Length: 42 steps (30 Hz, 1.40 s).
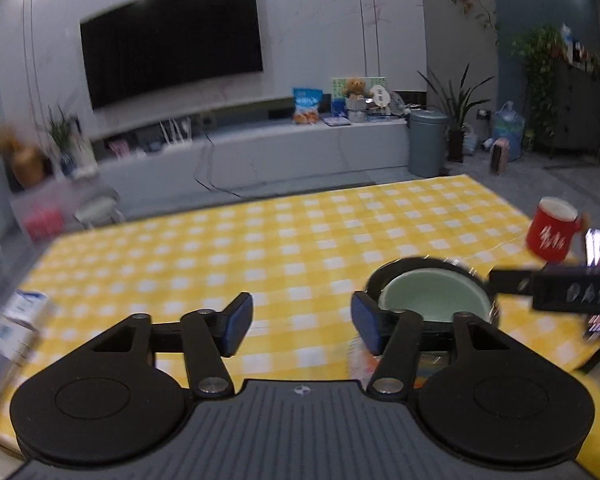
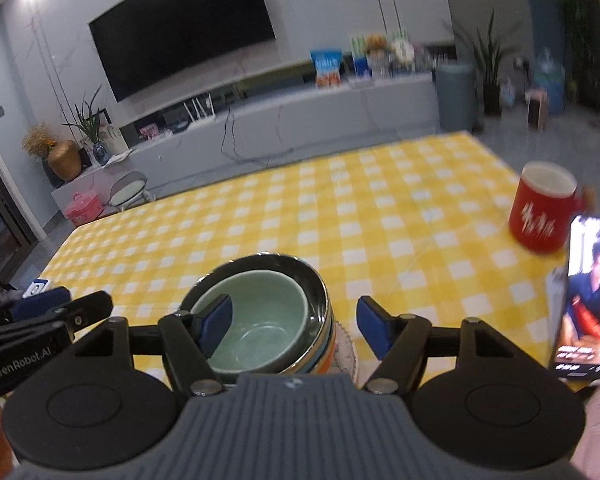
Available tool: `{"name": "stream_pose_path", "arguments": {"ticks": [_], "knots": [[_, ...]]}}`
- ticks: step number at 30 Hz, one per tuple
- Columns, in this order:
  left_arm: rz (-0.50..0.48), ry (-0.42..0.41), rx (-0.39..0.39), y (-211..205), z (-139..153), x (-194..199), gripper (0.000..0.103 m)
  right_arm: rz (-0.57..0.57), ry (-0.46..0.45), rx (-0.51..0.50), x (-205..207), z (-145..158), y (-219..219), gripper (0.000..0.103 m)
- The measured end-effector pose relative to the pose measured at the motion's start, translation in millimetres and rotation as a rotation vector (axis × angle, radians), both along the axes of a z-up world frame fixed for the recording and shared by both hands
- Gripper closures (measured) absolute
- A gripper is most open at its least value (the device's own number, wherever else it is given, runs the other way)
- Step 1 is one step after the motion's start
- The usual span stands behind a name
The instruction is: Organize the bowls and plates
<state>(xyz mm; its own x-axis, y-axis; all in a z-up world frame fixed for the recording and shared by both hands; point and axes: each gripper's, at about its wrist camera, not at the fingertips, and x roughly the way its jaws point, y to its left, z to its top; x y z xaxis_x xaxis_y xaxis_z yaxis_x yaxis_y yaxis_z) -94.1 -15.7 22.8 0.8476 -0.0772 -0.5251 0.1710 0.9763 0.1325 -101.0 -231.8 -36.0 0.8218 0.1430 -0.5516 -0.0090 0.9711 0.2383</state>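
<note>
The left wrist view shows the left tongs (image 1: 302,322) spread wide with nothing between the blue pads, only the yellow checked cloth (image 1: 260,248) on the surface. The pale green bowl (image 1: 434,296) sits just past the right pad, inside a dark ring. Here the stack under it is mostly hidden.

The right wrist view shows the right tongs (image 2: 296,326) spread wide too, holding nothing. Its left pad hangs over the green bowl (image 2: 260,320). This view shows more: the bowl is nested in a shiny bowl (image 2: 296,268), on top of a stack of dishes (image 2: 338,344), near the front edge of the surface. The red mug (image 2: 540,212) and a lit phone (image 2: 588,300) stand off to the right, much clearer here.
</note>
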Motion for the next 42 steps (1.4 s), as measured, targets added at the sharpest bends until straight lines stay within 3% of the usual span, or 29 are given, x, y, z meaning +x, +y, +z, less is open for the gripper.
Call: {"name": "stream_pose_path", "arguments": {"ticks": [6, 10, 16, 21, 29, 42], "knots": [[0.009, -0.031, 0.013, 1, -6, -25, 0.021, 0.069, -0.112, -0.095, -39, -2, 18, 0.029], [-0.001, -0.019, 0.037, -4, -13, -36, 0.021, 0.087, -0.203, -0.172, -67, -12, 25, 0.02], [-0.026, 0.042, 0.102, -14, -34, -42, 0.021, 0.139, -0.218, -0.276, -85, -37, 31, 0.017], [-0.035, 0.091, 0.152, -23, -50, -34, 0.021, 0.143, -0.173, -0.252, -77, -49, 27, 0.018], [-0.027, 0.146, 0.168, -20, -70, -22, 0.021, 0.155, -0.066, -0.191, -58, -67, 23, 0.018], [-0.03, 0.178, 0.174, -20, -75, -21, 0.021, 0.149, 0.028, -0.178, -43, -86, 25, 0.018]]}}
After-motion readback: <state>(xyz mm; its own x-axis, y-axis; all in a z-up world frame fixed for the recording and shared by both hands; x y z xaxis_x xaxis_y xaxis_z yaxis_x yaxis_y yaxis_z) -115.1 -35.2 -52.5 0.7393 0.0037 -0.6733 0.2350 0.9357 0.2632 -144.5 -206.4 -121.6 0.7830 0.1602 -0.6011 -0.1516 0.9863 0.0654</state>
